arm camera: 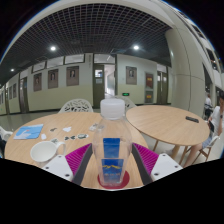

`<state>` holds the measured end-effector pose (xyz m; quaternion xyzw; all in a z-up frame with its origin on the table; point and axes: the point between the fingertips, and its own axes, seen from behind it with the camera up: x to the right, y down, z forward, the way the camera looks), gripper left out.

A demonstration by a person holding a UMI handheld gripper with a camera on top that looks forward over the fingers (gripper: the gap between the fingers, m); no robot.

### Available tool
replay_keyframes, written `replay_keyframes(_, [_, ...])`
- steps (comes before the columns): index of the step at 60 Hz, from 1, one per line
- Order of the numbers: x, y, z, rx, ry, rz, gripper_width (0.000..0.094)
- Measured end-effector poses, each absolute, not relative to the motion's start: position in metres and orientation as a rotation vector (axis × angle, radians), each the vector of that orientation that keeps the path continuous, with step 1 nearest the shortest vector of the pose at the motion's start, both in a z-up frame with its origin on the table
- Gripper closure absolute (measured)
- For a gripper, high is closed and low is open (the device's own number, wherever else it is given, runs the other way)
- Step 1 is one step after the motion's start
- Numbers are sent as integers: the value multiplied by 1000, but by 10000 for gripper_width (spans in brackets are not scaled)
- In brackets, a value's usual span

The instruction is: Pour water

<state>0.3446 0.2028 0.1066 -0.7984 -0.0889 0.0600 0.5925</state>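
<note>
A clear plastic water bottle (112, 140) with a white cap and a blue label stands upright on a red round coaster (112, 180) on the wooden table (60, 140). My gripper (111, 172) is open around it. The bottle stands between the fingers, with a strip of table showing on each side between it and the magenta pads (79, 156). A white bowl (42, 151) sits on the table to the left of the left finger.
A blue flat item (28, 131) and a few small things lie further left on the table. A second round wooden table (165, 122) stands to the right. White chairs (75, 104) stand behind, in a hall with doors.
</note>
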Motion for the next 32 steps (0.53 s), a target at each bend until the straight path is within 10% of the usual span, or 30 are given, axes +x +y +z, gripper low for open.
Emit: replay_keyframes(32, [257,-39,127,-1785,-364,368,79])
